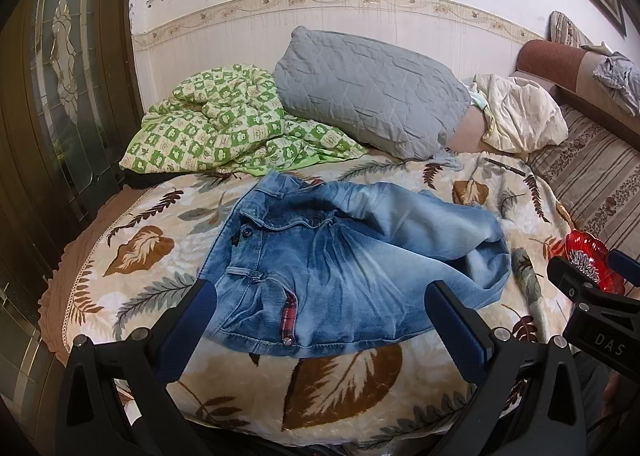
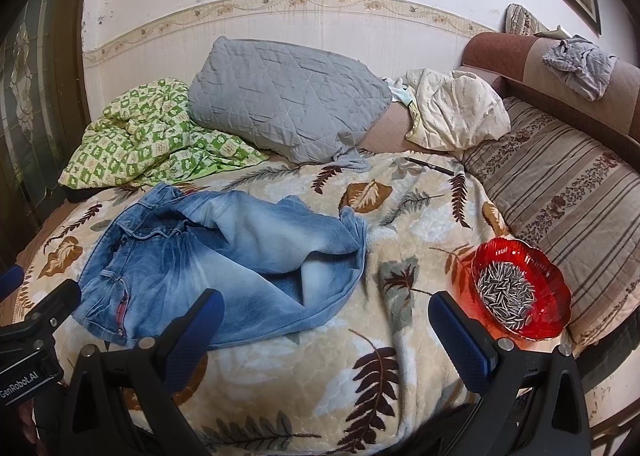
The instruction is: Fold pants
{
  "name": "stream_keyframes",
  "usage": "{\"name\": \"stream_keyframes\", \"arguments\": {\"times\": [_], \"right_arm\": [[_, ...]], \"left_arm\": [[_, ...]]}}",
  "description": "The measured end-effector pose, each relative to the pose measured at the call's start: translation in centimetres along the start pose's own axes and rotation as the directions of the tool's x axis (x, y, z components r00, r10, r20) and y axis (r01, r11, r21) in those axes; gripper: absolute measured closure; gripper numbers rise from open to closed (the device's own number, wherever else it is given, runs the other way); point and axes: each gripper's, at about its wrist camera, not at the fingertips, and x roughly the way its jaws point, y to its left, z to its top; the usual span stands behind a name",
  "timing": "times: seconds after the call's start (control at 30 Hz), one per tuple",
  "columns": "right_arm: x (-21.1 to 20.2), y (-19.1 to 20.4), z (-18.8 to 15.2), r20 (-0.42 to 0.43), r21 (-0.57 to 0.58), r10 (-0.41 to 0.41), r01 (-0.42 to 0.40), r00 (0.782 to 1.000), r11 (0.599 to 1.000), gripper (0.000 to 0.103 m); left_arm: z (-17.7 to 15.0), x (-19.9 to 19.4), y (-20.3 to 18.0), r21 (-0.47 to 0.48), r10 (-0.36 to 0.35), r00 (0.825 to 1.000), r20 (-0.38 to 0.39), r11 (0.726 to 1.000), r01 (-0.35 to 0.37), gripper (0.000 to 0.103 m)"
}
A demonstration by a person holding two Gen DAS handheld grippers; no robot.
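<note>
Left wrist view: we see blue pants (image 1: 344, 256) crumpled on leaf blanket (image 1: 344, 384). L gripper (image 1: 320, 320) fingers spread wide, empty. R gripper (image 2: 324, 332) spread too, near red bowl (image 2: 560, 296) w/ seeds (image 2: 506, 296).

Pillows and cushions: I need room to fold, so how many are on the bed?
2: a grey quilted pillow against the wall behind the jeans, and a cream pillow to its right by the striped sofa. The green blanket may hide more.
</note>
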Motion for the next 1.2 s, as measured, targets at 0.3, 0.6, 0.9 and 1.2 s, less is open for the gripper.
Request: {"name": "stream_keyframes", "arguments": {"times": [0.3, 0.6, 0.9, 1.2], "right_arm": [[0.4, -0.1, -0.1, -0.015, 0.005, 0.003, -0.003, 1.0, 1.0, 0.0], [1.5, -0.2, -0.3, -0.037, 0.003, 0.017, -0.017, 0.999, 1.0, 0.0], [3.8, -2.0, -0.1, -0.043, 0.007, 0.144, -0.144, 0.989, 0.99, 0.0], [13.5, -7.5, 2.4, -0.159, 0.067, 0.32, -0.313, 0.934, 0.947, 0.0]], "left_arm": [[-0.4, 0.4, -0.3, 0.009, 0.006, 1.0, -0.013, 1.0, -0.006, 0.0], [-0.1, 1.3, -0.7, 0.022, 0.02, 0.999, -0.043, 1.0, -0.019, 0.0], [-0.1, 4.9, -1.9, 0.028, -0.05, 0.993, -0.105, 0.998, 0.053, 0.0], [-0.7, 12.0, -7.8, 0.153, -0.128, 0.966, -0.226, 0.974, 0.165, 0.0]]}}
